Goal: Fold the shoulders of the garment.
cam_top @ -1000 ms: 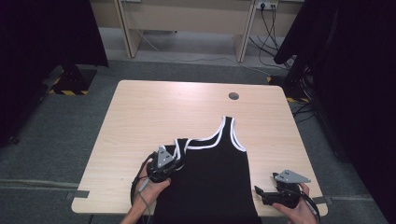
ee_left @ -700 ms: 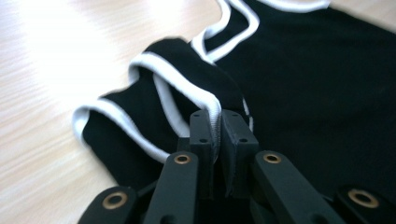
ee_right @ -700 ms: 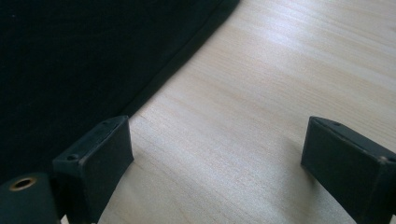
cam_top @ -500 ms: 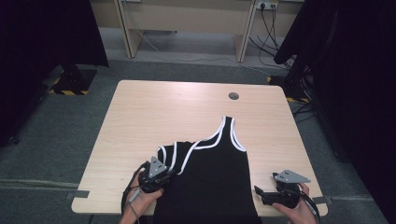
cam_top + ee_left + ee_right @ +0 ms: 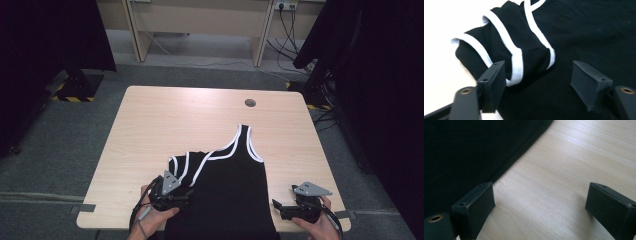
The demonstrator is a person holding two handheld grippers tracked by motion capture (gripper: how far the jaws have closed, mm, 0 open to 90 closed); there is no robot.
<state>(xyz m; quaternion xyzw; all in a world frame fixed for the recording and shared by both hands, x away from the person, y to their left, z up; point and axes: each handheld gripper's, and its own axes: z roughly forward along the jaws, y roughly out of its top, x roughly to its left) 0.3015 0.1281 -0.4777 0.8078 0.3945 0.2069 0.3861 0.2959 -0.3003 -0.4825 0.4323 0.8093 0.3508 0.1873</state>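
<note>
My left gripper [image 5: 186, 194], jaws just opening, has let go of the tank top [image 5: 227, 190] at lower centre: one strap folded in. Right gripper [image 5: 276, 206] gapes empty; other strap remains.

light wooden table [image 5: 150, 130], a black white-trimmed tank top [image 5: 225, 190] flat along its near edge
</note>
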